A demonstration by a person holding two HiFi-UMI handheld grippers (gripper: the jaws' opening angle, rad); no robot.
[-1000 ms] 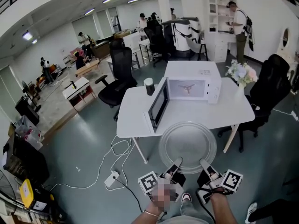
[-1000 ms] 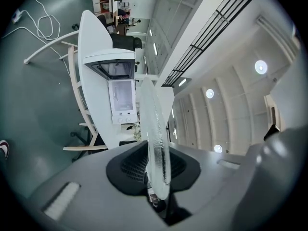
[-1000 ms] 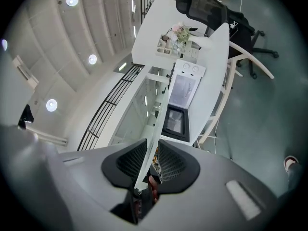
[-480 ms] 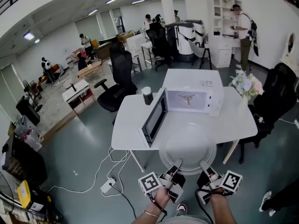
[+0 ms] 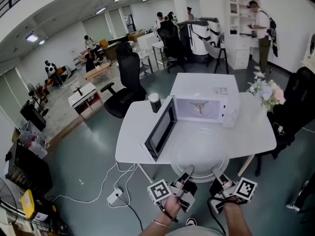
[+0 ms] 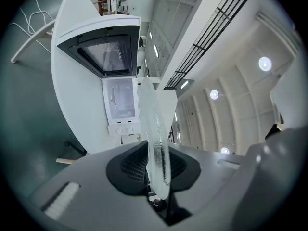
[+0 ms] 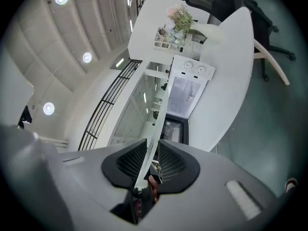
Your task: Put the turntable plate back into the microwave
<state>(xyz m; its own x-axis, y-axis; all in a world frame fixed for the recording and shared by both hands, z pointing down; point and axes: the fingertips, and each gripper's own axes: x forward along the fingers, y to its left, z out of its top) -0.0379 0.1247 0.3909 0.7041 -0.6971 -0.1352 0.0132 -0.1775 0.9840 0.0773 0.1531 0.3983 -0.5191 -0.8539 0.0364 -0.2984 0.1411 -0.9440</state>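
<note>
The clear glass turntable plate [image 5: 199,149] hangs level over the near edge of the white table [image 5: 133,132], in front of the microwave [image 5: 203,102]. My left gripper [image 5: 187,171] is shut on the plate's near rim at the left, and my right gripper [image 5: 215,172] is shut on the rim at the right. In the left gripper view the plate [image 6: 156,143] runs edge-on between the black pads [image 6: 132,165]. In the right gripper view the thin plate rim [image 7: 154,134] sits between the pads [image 7: 171,162]. The microwave door [image 5: 160,128] stands open to the left, showing the coupler inside.
A dark cup [image 5: 155,102] stands left of the microwave. A vase of flowers [image 5: 266,95] is at the table's right end. Black office chairs [image 5: 125,82] stand behind the table, cables and a power strip [image 5: 114,196] lie on the floor at the left. People stand far back.
Both grippers and the plate have moved forward towards the table; the plate now overlaps the table's near edge, and the microwave looks closer.
</note>
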